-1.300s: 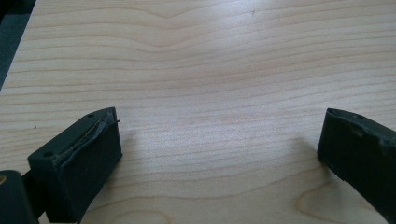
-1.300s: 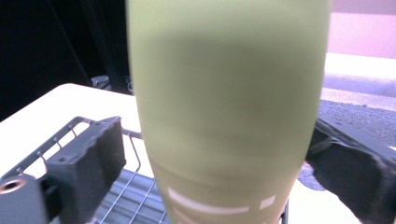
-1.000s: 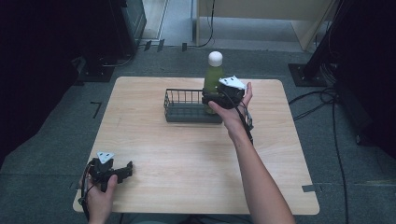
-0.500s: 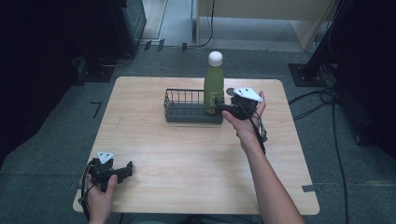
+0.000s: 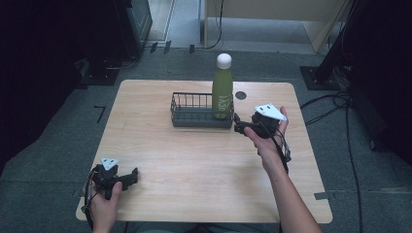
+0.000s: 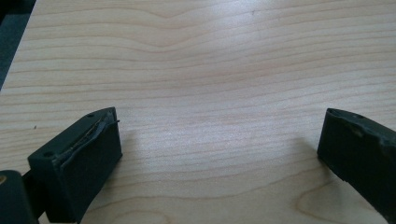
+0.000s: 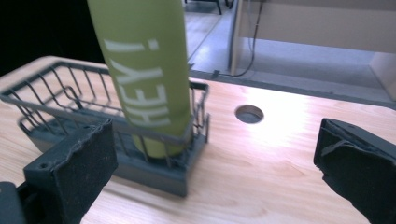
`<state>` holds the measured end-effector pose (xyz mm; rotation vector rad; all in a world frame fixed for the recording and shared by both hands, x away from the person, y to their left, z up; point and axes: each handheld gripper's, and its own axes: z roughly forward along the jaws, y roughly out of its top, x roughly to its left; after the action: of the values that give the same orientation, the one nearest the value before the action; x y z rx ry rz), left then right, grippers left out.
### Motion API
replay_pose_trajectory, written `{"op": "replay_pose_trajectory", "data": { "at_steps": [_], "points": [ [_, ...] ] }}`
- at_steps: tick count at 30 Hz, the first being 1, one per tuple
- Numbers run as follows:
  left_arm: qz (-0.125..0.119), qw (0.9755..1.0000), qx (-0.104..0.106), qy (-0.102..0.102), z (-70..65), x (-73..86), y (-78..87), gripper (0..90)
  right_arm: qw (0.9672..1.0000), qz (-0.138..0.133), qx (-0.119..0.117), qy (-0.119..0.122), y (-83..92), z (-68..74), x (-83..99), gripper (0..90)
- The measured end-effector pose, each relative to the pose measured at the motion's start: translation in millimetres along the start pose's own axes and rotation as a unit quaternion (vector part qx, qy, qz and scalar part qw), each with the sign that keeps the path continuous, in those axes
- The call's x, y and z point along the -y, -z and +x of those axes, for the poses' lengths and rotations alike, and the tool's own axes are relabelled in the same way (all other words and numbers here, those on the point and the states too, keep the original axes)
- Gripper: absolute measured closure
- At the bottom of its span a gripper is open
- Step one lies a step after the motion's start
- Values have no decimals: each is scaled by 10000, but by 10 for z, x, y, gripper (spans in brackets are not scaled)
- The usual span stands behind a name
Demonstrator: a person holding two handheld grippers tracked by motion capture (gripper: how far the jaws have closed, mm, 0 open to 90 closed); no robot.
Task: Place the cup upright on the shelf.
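Near the counter's (image 5: pixel 160 160) far edge, the upright bottle (image 5: pixel 222 92) stands in the basket's (image 5: pixel 194 114) right end. The right hand-held gripper (image 5: pixel 238 127), wide open and empty, sits just right of it; the left hand-held gripper (image 5: pixel 132 175), also open and empty, rests well apart.

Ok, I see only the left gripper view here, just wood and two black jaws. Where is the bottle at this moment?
Observer: The green bottle stands upright in the right end of the wire basket, at the far side of the table.
Operator: Is the right gripper holding it?
Observer: No. The right gripper is beside the basket, its jaws wide apart with nothing between them.
Operator: Can you read any label on the bottle?
Observer: Yes, the right gripper view shows white letters "HEY!" running along its side.
Operator: And my left gripper, where is it on the table?
Observer: The left gripper is at the near left corner, open, far from the basket.
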<state>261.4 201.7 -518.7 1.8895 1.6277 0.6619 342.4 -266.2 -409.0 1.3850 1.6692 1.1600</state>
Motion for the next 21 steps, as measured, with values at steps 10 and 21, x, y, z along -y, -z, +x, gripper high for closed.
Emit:
{"op": "replay_pose_trajectory", "data": {
  "at_steps": [10,21],
  "points": [
    [6,10000,2,-11,2,0,1,0,9998,162,76,-50,179,-161,287,0],
    [9,10000,2,-14,2,0,1,0,9988,276,317,-258,416,-467,607,0]
  ]
}}
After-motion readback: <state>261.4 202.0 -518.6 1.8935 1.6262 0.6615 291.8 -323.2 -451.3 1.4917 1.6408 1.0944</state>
